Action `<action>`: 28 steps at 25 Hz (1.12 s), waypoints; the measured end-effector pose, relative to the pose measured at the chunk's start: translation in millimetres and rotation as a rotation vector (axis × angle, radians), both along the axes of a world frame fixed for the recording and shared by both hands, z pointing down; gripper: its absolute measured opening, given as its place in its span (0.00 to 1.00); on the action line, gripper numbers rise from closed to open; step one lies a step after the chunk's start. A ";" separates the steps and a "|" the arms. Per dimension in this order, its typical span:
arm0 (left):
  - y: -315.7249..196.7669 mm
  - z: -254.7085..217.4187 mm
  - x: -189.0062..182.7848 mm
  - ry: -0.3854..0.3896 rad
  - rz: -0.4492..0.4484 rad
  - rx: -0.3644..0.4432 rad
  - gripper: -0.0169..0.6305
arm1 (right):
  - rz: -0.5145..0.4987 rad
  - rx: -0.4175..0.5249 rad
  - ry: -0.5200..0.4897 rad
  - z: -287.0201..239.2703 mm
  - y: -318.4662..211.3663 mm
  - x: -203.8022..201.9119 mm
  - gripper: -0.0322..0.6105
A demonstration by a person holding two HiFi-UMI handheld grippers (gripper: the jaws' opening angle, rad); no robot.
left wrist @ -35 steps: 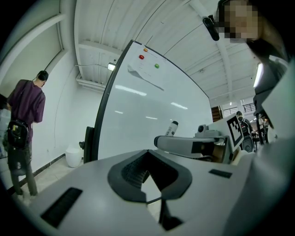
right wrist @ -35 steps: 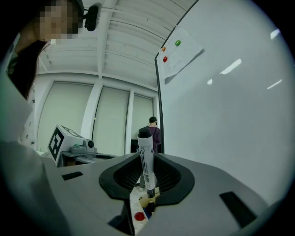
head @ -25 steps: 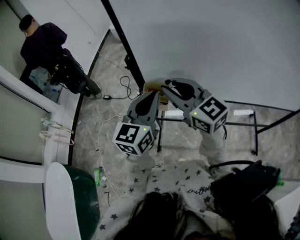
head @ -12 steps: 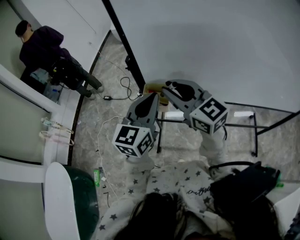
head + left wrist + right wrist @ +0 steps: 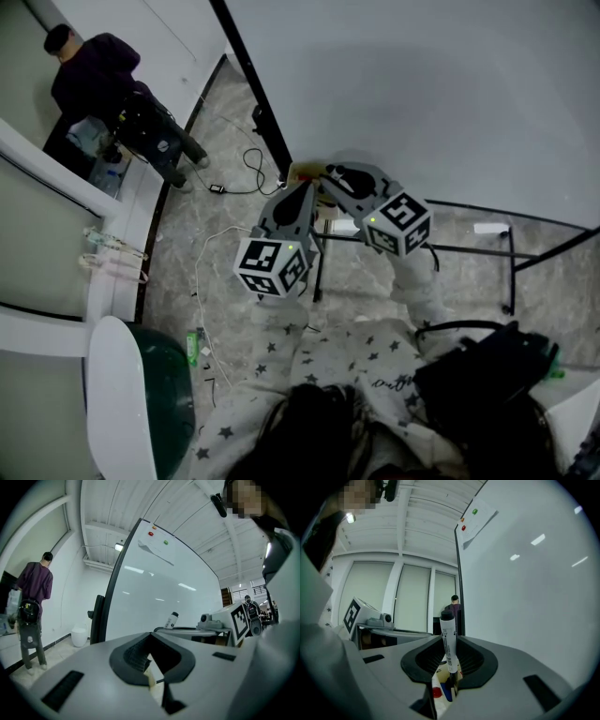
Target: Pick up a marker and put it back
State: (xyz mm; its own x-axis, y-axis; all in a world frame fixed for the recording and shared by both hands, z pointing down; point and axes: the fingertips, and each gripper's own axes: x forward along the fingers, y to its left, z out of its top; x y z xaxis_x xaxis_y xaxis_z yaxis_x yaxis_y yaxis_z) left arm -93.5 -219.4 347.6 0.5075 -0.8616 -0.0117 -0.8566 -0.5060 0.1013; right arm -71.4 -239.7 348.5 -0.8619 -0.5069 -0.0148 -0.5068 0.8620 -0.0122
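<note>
A white marker (image 5: 449, 644) with a black cap stands upright between the jaws of my right gripper (image 5: 447, 681), which is shut on it. In the left gripper view the same marker (image 5: 172, 619) sticks up from the right gripper's tip. Below the jaws lies a marker box (image 5: 440, 692) with a red and a blue cap showing. In the head view both grippers point at this box (image 5: 302, 173) by the whiteboard (image 5: 422, 94). My left gripper (image 5: 152, 677) sits beside the right one (image 5: 333, 176), its jaws a narrow slit apart with nothing between them.
A person (image 5: 103, 84) in dark clothes stands at the far left by the wall. Cables (image 5: 234, 183) lie on the floor near the board's black frame. The board's stand legs (image 5: 506, 272) run to the right. A green seat (image 5: 159, 394) is at the lower left.
Both grippers sit a little higher and further left in the head view, the right one still holding the marker. The person at the far left has shifted position.
</note>
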 end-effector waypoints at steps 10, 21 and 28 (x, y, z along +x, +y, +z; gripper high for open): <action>-1.5 30.4 -3.6 -0.007 -0.015 -0.050 0.03 | 0.010 -0.030 0.016 41.9 -7.9 -4.8 0.18; -2.9 63.6 -2.9 -0.018 -0.012 -0.073 0.03 | 0.003 -0.047 0.018 77.1 -6.3 -9.9 0.18; -3.9 72.3 -2.6 -0.017 -0.012 -0.088 0.03 | 0.005 -0.062 0.016 89.1 -6.3 -9.5 0.18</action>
